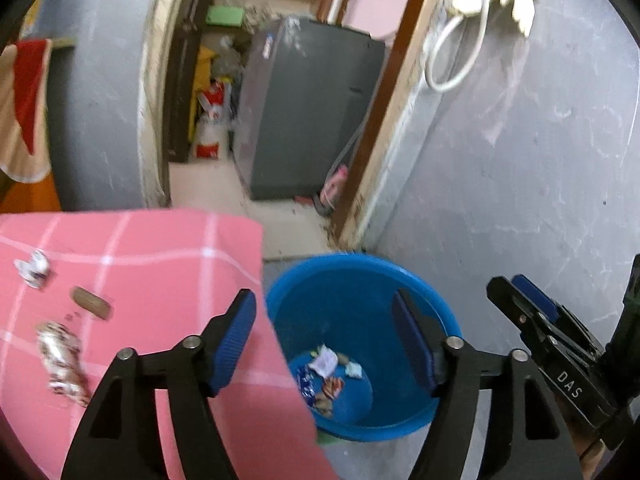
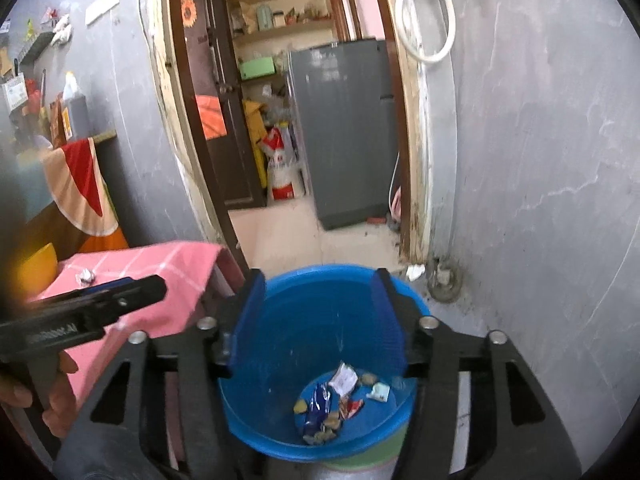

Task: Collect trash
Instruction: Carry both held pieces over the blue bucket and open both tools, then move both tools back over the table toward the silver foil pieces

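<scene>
Blue bin (image 2: 320, 360) sits below both my grippers, wrappers (image 2: 340, 400) at its bottom. My left gripper (image 1: 324, 344) and right gripper (image 2: 320, 320) are spread, empty. "DAS" reads on the right one. Three scraps (image 1: 60, 360) lie on the pink surface (image 1: 160, 264).
</scene>
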Available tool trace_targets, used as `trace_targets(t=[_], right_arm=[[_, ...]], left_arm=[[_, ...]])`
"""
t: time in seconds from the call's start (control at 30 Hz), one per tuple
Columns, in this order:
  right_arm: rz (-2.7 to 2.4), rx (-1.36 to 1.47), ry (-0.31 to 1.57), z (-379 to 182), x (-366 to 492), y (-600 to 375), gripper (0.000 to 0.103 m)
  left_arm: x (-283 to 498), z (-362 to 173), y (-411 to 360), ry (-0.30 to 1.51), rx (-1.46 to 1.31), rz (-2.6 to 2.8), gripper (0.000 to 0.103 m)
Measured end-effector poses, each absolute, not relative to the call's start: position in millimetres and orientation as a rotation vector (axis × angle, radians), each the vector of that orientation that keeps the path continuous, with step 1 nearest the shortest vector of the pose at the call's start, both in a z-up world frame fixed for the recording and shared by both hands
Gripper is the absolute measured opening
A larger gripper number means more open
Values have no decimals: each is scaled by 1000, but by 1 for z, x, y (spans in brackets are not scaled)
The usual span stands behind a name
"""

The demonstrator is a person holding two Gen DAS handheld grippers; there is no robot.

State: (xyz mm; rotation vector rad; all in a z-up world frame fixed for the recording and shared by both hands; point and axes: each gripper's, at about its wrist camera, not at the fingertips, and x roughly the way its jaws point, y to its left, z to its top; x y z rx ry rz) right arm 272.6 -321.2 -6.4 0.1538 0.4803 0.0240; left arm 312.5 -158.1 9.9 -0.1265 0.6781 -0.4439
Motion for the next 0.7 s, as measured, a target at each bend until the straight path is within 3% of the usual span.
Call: trace_targets(t=[0.07, 0.2, 0.43, 0.7], right_arm=[[24, 156, 452, -2, 270, -319, 65], [19, 149, 388, 8, 265, -309, 75], [26, 140, 276, 23, 254, -288, 98], [71, 156, 160, 39, 242, -262, 103]], left_arm=[[308, 17, -148, 635, -139, -421, 84], [294, 30, -128, 540, -141, -359, 98], [272, 41, -97, 420, -96, -290, 100], [252, 50, -63, 324, -85, -212, 100]])
